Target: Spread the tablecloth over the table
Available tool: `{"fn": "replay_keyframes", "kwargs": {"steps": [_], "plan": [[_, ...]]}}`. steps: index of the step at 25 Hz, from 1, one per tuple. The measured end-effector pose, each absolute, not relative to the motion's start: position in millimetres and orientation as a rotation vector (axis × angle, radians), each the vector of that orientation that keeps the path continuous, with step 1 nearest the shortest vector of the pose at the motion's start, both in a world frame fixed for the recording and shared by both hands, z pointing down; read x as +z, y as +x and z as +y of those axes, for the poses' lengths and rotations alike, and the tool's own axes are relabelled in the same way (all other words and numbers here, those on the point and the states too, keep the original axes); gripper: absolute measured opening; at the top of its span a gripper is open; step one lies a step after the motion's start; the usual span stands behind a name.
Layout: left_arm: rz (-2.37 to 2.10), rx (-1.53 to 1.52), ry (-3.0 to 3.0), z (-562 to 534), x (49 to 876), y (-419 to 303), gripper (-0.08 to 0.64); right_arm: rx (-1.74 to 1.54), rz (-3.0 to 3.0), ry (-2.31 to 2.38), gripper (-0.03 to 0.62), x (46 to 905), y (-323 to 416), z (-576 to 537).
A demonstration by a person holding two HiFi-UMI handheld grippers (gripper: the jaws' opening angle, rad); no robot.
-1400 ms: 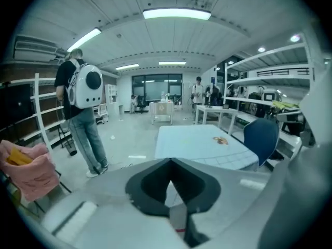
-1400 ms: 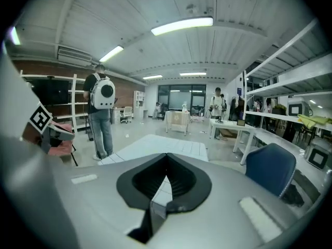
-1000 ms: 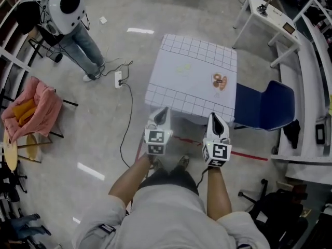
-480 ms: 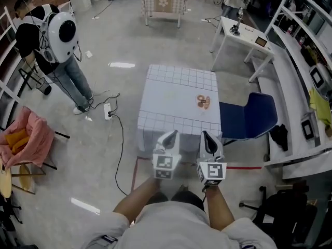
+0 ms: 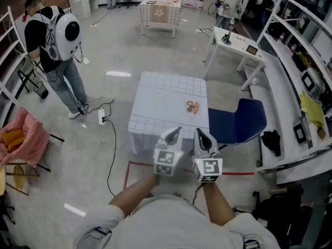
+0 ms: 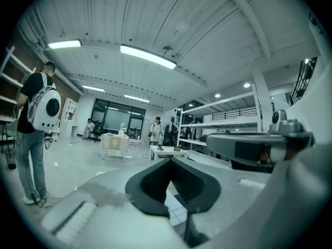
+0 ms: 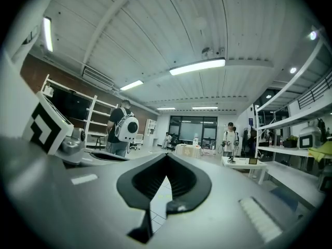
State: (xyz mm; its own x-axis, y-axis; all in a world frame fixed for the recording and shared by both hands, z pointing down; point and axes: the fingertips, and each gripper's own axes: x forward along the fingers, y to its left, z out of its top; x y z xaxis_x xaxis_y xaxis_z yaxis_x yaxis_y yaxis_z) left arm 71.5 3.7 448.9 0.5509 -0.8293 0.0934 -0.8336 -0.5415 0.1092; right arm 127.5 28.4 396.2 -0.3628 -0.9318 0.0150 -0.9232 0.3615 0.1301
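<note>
A white tablecloth (image 5: pixel 165 104) with a grid-line border and a small brown print covers the square table in the middle of the head view, its sides hanging down. Both grippers are held up side by side on the near side of the table, apart from the cloth. The left gripper (image 5: pixel 174 133) is shut with nothing in it. Just beside it, the right gripper (image 5: pixel 199 134) is shut and empty too. In the left gripper view the left gripper (image 6: pixel 169 160) points across the room, and a bit of the cloth's grid (image 6: pixel 179 212) shows through the hollow behind its tips. The right gripper (image 7: pixel 166 155) looks the same.
A blue chair (image 5: pixel 236 121) stands against the table's right side. A person with a white backpack (image 5: pixel 58 39) stands at the left, near a power strip and cable (image 5: pixel 101 117). A white desk (image 5: pixel 234 43) and shelving (image 5: pixel 303 108) are at the right. Red floor tape (image 5: pixel 140 165) runs before the table.
The two grippers have come closer together and risen. The view has lifted and drawn back, so the table sits farther off and more of the room shows.
</note>
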Motion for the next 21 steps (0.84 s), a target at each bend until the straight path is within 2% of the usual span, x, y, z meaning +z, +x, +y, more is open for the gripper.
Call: {"fn": "replay_keyframes", "kwargs": {"steps": [12,21], "plan": [[-1.316,0.027,2.764,12,424,137,0.020,-0.208,-2.454,1.860,0.006,376,189,42],[-1.300,0.029,2.755,14,433,150,0.020,-0.186,-2.443,1.895,0.006,384,202,49]]}}
